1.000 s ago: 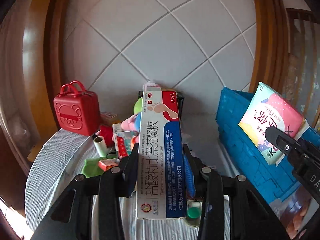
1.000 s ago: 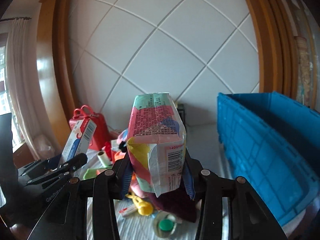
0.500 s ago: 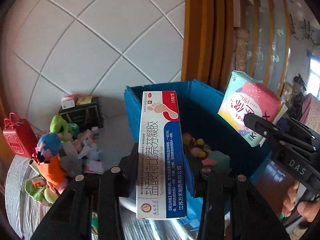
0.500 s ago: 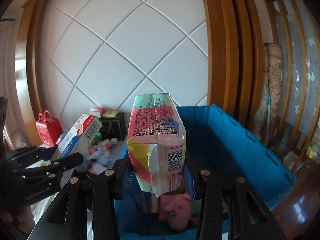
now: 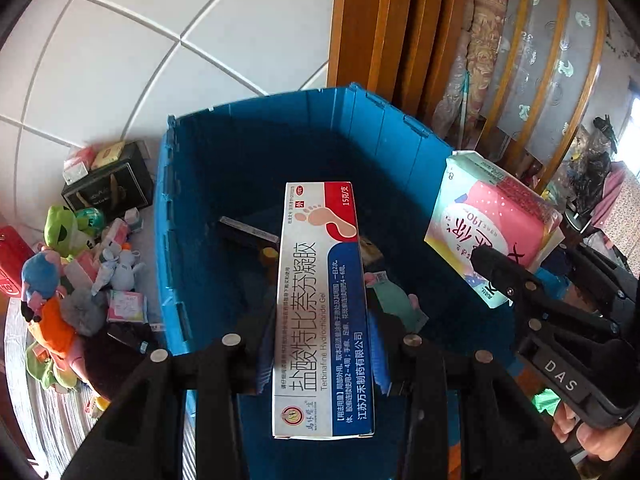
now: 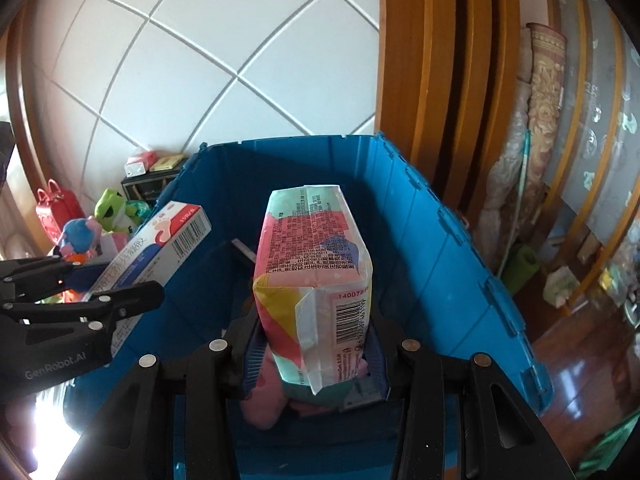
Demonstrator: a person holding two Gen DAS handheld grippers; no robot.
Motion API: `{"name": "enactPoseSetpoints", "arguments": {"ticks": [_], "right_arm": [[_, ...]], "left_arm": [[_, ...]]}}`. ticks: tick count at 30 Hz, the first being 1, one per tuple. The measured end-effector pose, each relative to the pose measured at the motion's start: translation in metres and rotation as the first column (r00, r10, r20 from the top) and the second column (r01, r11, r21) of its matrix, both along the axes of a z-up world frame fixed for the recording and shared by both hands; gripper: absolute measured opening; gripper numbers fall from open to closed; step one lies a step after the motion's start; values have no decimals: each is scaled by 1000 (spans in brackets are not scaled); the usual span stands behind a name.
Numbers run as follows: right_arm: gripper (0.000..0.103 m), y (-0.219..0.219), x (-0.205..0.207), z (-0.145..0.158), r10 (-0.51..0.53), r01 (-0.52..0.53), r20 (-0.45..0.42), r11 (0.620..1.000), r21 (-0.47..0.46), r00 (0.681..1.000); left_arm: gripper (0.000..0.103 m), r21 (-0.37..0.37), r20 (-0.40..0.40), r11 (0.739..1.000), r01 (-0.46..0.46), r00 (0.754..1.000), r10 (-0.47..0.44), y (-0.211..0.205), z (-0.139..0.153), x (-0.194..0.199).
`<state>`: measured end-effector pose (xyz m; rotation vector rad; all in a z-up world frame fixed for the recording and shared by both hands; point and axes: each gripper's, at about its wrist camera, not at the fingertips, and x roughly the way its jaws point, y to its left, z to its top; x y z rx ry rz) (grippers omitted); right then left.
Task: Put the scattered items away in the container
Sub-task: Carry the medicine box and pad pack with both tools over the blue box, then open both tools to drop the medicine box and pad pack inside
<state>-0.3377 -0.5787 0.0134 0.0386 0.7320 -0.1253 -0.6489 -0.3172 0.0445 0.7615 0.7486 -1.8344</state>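
Ointment box (image 5: 322, 308): clamped in left tool (image 5: 320, 350), long axis toward 12 o'clock, above blue crate (image 5: 172, 240). Pad packet (image 6: 316, 280): clamped in right tool (image 6: 316, 354), likewise over crate. White tiled wall (image 5: 132, 40), wooden frame (image 5: 372, 20).

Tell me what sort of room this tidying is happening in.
Probably a lived-in home: a white panelled wall with wooden trim, plush toys heaped on a cloth-covered table, and a blue storage crate.

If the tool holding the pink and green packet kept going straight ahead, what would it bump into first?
Probably the inside of the blue plastic crate. The right tool, shut on the pink and green soft packet, points down into it; a pink soft thing lies right below, though depth is hard to judge.
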Motion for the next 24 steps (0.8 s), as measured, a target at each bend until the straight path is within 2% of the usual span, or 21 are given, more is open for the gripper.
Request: {"name": "enactPoseSetpoints", "arguments": {"ticks": [2,5,8,10,12,14,17,21,24], "right_arm": [[42,-12,17,0,26,-26,-40,1000,11,999],[42,-34,48,5,62,-61,-66,998,18,996],[42,-56,87,13,106,-102,-80,993,55,991],[42,-70,115,18,132,-128,-92,991,45,987],[42,-81,143,21,149,-146,-103,989,37,983],[42,-90,174,16,160,-155,-126,987,47,979],[42,-97,215,-6,166,-161,-174,986,41,971],[42,-103,256,-65,156,-142,-284,987,72,946],[42,-101,273,-111,153,-149,-379,988,41,913]], "left_arm": [[38,41,16,999,-10,1000,10,-16,-2,-11],[38,50,22,996,-80,997,79,-47,8,-21],[38,100,-7,982,-157,987,159,-87,24,-26],[38,128,-42,972,-199,978,206,-114,36,-25],[38,129,-54,963,-237,968,245,-140,46,-25],[38,114,-16,950,-292,955,296,-163,45,-29],[38,143,25,940,-309,951,308,-196,17,-35],[38,218,123,917,-333,942,313,-227,-52,-43],[38,271,176,898,-348,935,309,-241,-100,-48]]}}
